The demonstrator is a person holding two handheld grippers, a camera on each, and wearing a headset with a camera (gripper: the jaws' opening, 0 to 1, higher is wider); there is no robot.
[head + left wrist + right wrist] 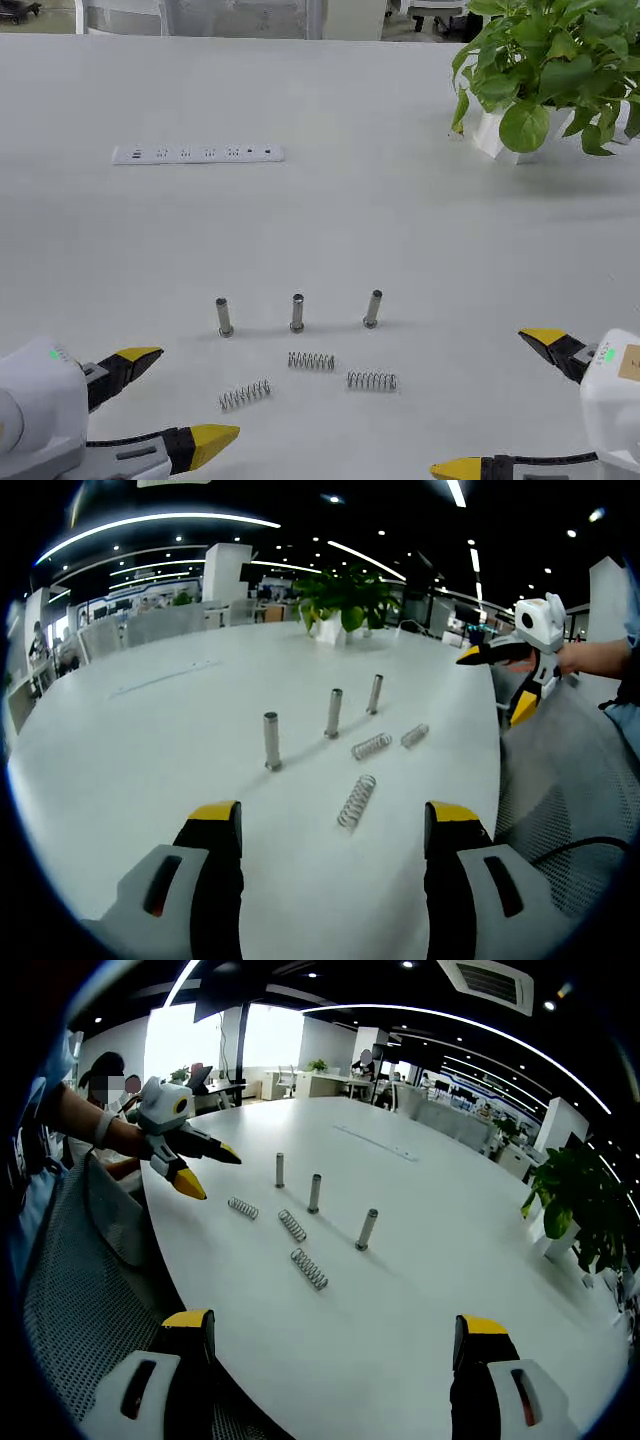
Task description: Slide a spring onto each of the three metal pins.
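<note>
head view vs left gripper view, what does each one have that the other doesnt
Head view, not the left gripper view: a green light on the left gripper and one on the right gripper, and the power strip's separate sockets.

Left gripper view, not the head view: a person's forearm behind the right gripper, grey mesh past the table edge, and ceiling lights.

Both: three bare upright pins, three springs lying on the table, the plant, and both sets of tongs open.
</note>
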